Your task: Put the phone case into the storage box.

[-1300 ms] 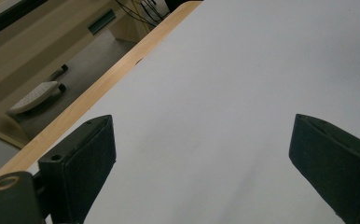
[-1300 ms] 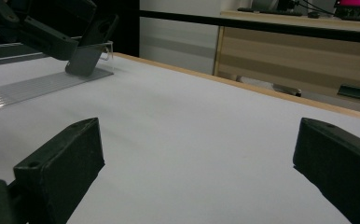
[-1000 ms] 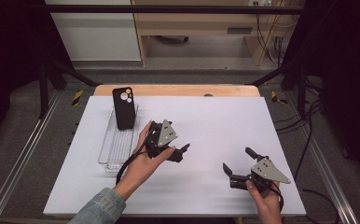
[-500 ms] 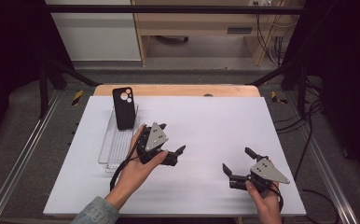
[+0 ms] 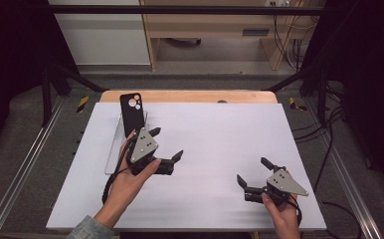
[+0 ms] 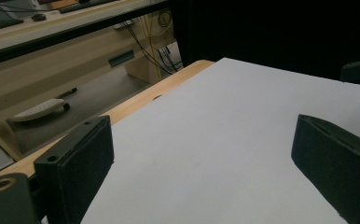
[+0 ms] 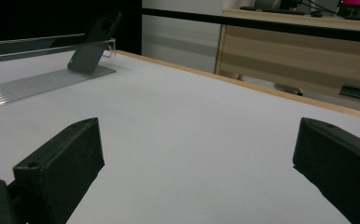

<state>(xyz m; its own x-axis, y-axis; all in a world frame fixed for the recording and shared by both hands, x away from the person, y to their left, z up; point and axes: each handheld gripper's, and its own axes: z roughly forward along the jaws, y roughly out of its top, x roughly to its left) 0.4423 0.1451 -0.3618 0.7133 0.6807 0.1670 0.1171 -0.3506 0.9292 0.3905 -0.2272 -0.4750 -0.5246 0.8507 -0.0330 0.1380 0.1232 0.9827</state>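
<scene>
A black phone case (image 5: 131, 114) leans upright at the far end of a clear acrylic rack (image 5: 114, 149) on the left of the white table sheet (image 5: 215, 129). My left gripper (image 5: 166, 144) hovers just right of the rack, open, nothing between its jaws. Its own view looks across bare sheet between wide-apart jaws (image 6: 201, 163). My right gripper (image 5: 252, 172) rests low near the front right, open and empty. From there the phone case (image 7: 94, 39) and rack (image 7: 43, 77) show far off to the left.
A wooden table edge (image 5: 190, 95) runs along the back of the sheet. Metal frame rails (image 5: 26, 164) flank both sides, cables (image 5: 329, 149) trail at the right, and a wooden cabinet (image 5: 220, 30) stands behind on the floor.
My left gripper has drawn back toward the front and a little left, away from the rack's far end, staying open. The right gripper has held still.
</scene>
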